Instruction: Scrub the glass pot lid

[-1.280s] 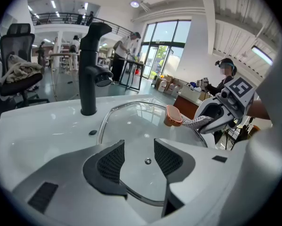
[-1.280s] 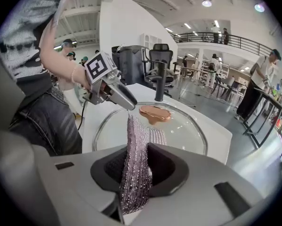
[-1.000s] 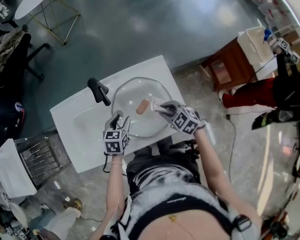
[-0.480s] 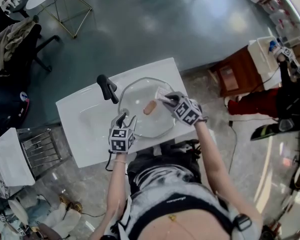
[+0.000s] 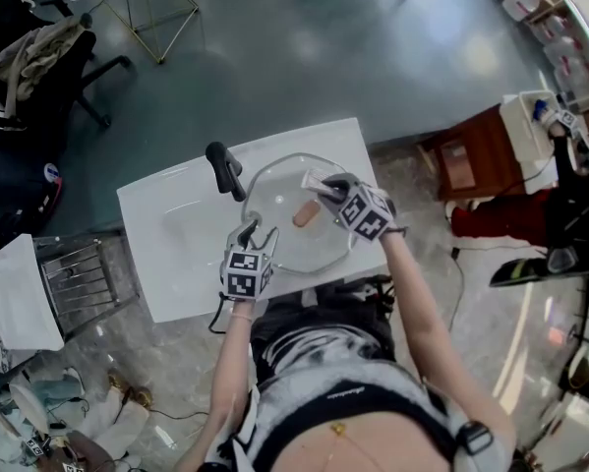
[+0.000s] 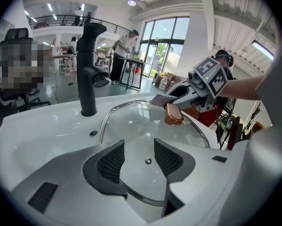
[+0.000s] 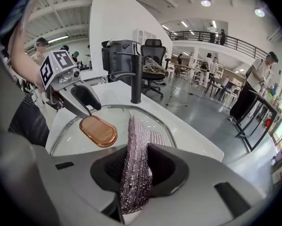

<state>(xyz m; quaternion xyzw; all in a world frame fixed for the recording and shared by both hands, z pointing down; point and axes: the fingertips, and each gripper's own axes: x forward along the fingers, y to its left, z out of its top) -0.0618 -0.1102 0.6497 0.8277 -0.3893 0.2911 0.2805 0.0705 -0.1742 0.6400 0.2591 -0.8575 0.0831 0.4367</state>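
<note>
The glass pot lid (image 5: 284, 234) lies flat over the basin of a white sink (image 5: 176, 234), its copper-coloured handle (image 5: 307, 214) on top. My left gripper (image 5: 257, 234) is open at the lid's near rim, and the rim (image 6: 131, 194) passes under its spread jaws (image 6: 134, 159). My right gripper (image 5: 325, 190) is shut on a silvery scrub cloth (image 7: 137, 159), which rests on the glass just beyond the handle (image 7: 98, 131). In the left gripper view the cloth (image 6: 160, 99) touches the lid (image 6: 131, 126) behind the handle (image 6: 173, 114).
A black faucet (image 5: 225, 170) stands at the lid's left rim. A wire rack (image 5: 83, 273) sits on the floor left of the sink, an office chair (image 5: 38, 57) at far left. A wooden cabinet (image 5: 471, 160) and a person in red trousers (image 5: 496, 209) are on the right.
The right gripper has slid the cloth across the glass from beside the handle towards the far rim. The left gripper stays at the near rim. The head view has shifted.
</note>
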